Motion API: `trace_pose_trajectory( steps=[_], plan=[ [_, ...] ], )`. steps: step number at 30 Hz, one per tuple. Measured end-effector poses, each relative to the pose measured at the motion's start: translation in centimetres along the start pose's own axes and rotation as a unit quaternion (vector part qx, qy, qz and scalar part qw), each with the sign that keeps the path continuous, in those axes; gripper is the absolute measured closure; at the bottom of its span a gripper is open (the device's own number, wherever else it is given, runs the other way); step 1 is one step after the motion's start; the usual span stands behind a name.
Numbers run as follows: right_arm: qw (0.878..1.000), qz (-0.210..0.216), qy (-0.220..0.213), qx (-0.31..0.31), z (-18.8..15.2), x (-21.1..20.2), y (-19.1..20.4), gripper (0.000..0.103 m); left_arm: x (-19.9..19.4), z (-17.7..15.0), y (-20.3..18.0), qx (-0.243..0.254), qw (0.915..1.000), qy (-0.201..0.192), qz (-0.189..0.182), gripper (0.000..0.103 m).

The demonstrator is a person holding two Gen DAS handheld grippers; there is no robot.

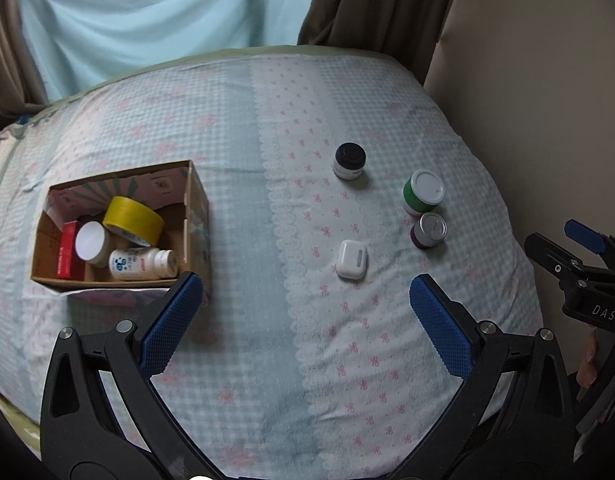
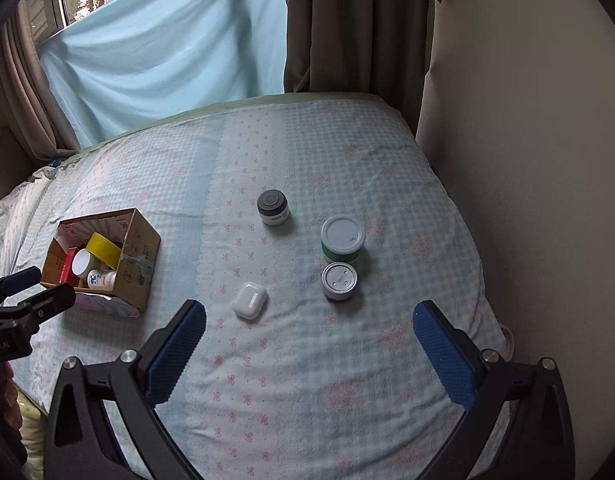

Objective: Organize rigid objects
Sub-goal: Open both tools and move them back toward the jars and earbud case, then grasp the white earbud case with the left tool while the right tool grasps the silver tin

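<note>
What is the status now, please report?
Left tongs and right tongs open, empty. Four items loose on the bed, white case nearest; box part filled. Nothing in the way.

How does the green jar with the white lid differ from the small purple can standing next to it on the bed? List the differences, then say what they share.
The green jar is wider than the purple can.
The jar has a plain white plastic-looking lid; the can has a shiny metal top.
The jar's side band is green; the can's is purple.
The jar sits farther from the cameras; the can sits nearer.
Both are round, upright and outside the cardboard box.
</note>
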State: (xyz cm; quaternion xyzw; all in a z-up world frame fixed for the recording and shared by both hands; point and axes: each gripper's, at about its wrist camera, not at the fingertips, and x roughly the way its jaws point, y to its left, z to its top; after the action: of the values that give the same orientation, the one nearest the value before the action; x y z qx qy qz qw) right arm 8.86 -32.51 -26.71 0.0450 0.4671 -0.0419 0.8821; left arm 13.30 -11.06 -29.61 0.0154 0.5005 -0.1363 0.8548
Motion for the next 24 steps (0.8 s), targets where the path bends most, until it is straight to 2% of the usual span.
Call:
trace_pose_trajectory(
  steps=[2,8,13,17,19,22,24],
  plan=[
    [1.0,-0.006,-0.002,0.001,-0.4,2.3,-0.9,0.0,3.3,-0.6,-1.2,0.016,0.9998,0.003,-0.013,0.0],
    [1.0,-0.014,-0.014,0.017,-2.6,9.7,-3.1,0.0,13.1,-3.2,-3.9,0.059,0.9981,-0.016,-0.011,0.0],
    [0.999,-0.016,-0.03,-0.002,-3.8,15.7,-3.5,0.0,19.9,-4.7,-4.8,0.07,0.9971,-0.024,-0.019,0.002],
    [0.999,-0.017,-0.039,-0.022,-4.3,19.6,-3.5,0.002,23.7,-5.4,-5.3,0.088,0.9956,-0.028,-0.016,0.014],
    [0.999,-0.014,-0.037,-0.026,-4.5,21.3,-3.5,0.012,25.2,-5.5,-5.3,0.09,0.9954,-0.024,-0.021,0.018],
    [0.999,-0.011,-0.033,-0.026,-4.8,23.2,-3.6,0.021,25.7,-5.5,-5.6,0.103,0.9936,-0.043,-0.018,0.02],
    [0.999,-0.011,-0.034,-0.025,-4.9,23.9,-3.5,0.022,25.7,-5.3,-5.7,0.11,0.9926,-0.048,-0.018,0.028]
  ],
)
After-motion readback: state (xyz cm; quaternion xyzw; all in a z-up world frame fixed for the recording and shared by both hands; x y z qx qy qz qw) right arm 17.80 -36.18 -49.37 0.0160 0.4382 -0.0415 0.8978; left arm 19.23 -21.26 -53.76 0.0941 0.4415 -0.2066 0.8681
